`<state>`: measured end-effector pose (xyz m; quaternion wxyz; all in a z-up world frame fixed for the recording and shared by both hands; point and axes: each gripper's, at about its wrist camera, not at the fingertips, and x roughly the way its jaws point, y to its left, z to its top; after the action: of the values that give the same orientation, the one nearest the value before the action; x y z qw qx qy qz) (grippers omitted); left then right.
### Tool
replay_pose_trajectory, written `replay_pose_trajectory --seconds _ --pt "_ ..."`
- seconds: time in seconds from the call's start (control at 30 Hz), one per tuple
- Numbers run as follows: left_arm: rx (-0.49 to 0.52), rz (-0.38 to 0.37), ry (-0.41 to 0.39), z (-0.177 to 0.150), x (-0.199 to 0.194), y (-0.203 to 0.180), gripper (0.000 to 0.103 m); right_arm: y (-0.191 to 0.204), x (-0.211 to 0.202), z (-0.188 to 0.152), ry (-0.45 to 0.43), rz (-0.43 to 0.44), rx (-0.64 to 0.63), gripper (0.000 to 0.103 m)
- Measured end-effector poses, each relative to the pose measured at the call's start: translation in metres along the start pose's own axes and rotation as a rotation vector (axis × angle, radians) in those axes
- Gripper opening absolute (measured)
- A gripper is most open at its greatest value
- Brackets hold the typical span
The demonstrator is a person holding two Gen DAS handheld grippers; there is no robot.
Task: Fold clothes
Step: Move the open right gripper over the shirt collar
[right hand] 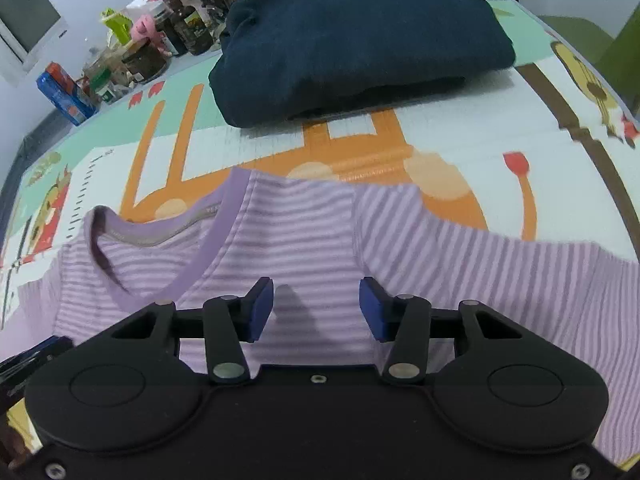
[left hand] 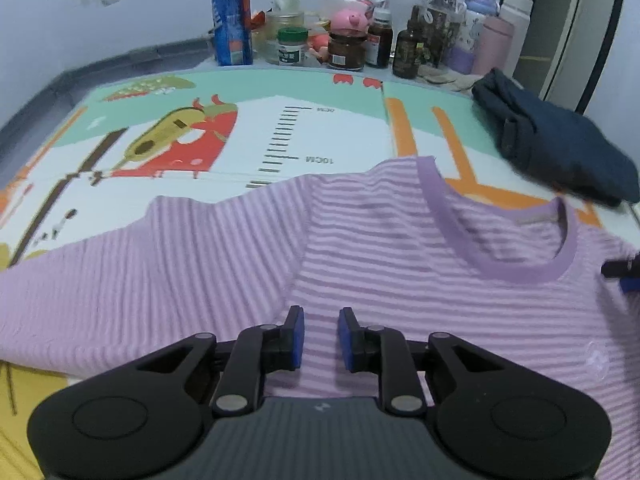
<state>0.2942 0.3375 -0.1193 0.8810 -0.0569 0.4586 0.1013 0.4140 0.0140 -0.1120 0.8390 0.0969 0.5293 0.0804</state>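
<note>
Over striped shirt (left hand: 400,280): both tools, jaws apart.

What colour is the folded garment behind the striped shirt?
Dark navy blue; the folded garment shows best in the right wrist view.

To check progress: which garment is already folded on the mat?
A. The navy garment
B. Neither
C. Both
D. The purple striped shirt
A: the navy garment lies as a compact folded bundle, while the striped shirt is spread flat with its sleeves out.
</note>
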Motion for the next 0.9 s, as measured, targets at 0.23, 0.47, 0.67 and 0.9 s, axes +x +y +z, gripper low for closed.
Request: replay_pose_trajectory --seconds 0.23,0.47,0.67,0.9 --pt "-0.026 0.06 0.007 -0.012 -0.009 0.007 0.027 0.017 0.014 0.014 -0.045 -0.105 -0.038 0.045" --pt "-0.046 0.067 0.0 -0.023 -0.016 0.014 0.032 0.038 0.003 0.022 -0.054 0.146 0.061 0.045" --pt "-0.07 0.067 0.009 -0.023 -0.016 0.016 0.032 0.071 0.035 0.028 0.074 0.253 0.06 0.045" --pt "-0.098 0.062 0.019 -0.022 -0.017 0.019 0.032 0.084 0.056 0.043 0.092 0.199 0.023 0.045"
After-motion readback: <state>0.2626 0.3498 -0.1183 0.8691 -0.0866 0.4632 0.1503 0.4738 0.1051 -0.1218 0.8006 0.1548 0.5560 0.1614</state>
